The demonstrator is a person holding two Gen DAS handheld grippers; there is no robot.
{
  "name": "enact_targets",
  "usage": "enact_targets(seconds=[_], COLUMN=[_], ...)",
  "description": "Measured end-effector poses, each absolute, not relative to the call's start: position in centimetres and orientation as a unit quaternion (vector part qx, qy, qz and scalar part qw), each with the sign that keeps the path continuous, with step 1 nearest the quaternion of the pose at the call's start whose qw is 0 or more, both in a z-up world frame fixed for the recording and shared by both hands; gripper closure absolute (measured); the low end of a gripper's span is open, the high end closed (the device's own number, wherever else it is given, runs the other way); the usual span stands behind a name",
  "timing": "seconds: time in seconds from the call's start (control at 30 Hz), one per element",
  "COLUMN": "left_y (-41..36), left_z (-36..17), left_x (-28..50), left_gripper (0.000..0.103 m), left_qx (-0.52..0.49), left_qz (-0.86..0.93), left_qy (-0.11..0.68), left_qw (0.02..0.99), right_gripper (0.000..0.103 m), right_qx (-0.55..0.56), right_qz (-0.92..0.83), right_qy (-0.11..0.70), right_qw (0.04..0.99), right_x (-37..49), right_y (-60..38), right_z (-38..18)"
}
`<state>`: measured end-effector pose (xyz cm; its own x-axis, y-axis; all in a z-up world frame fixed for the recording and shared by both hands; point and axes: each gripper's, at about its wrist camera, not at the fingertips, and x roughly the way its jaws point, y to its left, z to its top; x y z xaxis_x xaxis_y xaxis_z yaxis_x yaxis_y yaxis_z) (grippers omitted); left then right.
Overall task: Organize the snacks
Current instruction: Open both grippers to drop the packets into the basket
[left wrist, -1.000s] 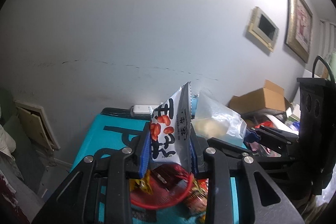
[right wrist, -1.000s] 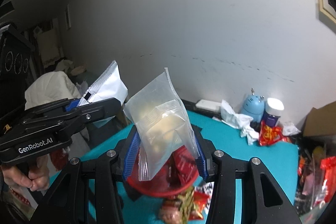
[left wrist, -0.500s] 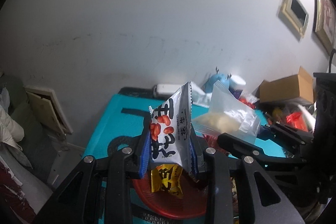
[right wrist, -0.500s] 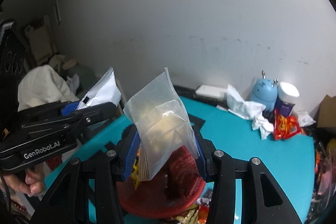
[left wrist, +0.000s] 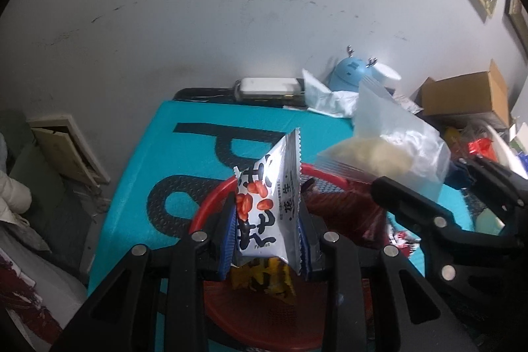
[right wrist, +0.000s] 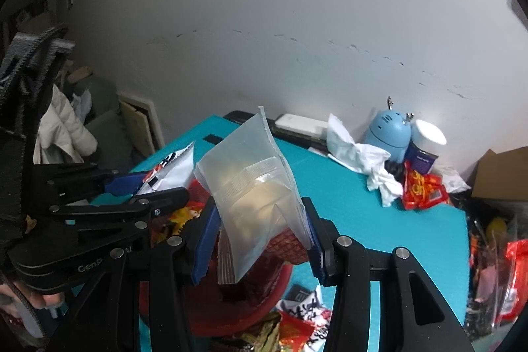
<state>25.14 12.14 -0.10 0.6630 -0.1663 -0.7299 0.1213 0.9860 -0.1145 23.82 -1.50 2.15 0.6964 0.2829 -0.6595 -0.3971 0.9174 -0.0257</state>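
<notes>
Below both tongs, red basket (left wrist: 211, 207). We judge drop step: left tongs (left wrist: 269, 240) pinching peanut packet (left wrist: 267, 203), right tongs (right wrist: 259, 240) pinching clear bag (right wrist: 254, 187). Next: lower, spread tongs, release into basket.

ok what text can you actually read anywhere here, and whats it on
"Gen": on the left tongs body, right wrist view; the rest is hidden.
"花生": on the white peanut pack in the left tongs.
Large black characters on that pack: partly hidden, not readable.
Big black letter shapes on the teal mat: cut off, unclear.
Print on the red packs and purple jar: too blurred.
</notes>
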Motion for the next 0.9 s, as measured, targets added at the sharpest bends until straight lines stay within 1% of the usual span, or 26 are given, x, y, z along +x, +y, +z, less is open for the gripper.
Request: enact_targets(seconds=[0.13,0.33,0.63,0.67,0.73,0.83,0.9], left_y=[12.2,12.5,13.6,13.7,13.9,14.0,14.1], left_z=[-0.5,-0.9,0.0,0.1,0.3,0.4,0.4], left_x=[25.6,26.0,25.6,25.6,25.5,25.5,25.4], left_gripper=[0.069,0.068,0.068,0.068,0.068,0.068,0.068], left_qx=[-0.026,-0.030,-0.039,-0.041,-0.043,-0.044,-0.045], left_qz=[-0.074,-0.071,-0.055,-0.052,-0.049,-0.049,-0.049], left_qy=[0.419,0.439,0.429,0.428,0.426,0.426,0.426], left_qw=[0.905,0.895,0.901,0.901,0.902,0.902,0.902], right_gripper=[0.055,0.054,0.052,0.049,0.046,0.042,0.041], right_qx=[-0.084,-0.080,-0.076,-0.078,-0.083,-0.085,-0.083], right_qz=[0.183,0.187,0.205,0.207,0.211,0.216,0.218], right_qy=[0.348,0.350,0.348,0.348,0.345,0.345,0.346], right_qw=[0.916,0.914,0.912,0.911,0.911,0.909,0.909], right_x=[23.8,23.9,23.7,23.7,23.6,23.5,23.5], right_y=[-1.5,-1.4,-1.0,-0.8,-0.5,-0.4,-0.4], right_z=[1.9,1.9,1.6,1.5,1.4,1.4,1.4])
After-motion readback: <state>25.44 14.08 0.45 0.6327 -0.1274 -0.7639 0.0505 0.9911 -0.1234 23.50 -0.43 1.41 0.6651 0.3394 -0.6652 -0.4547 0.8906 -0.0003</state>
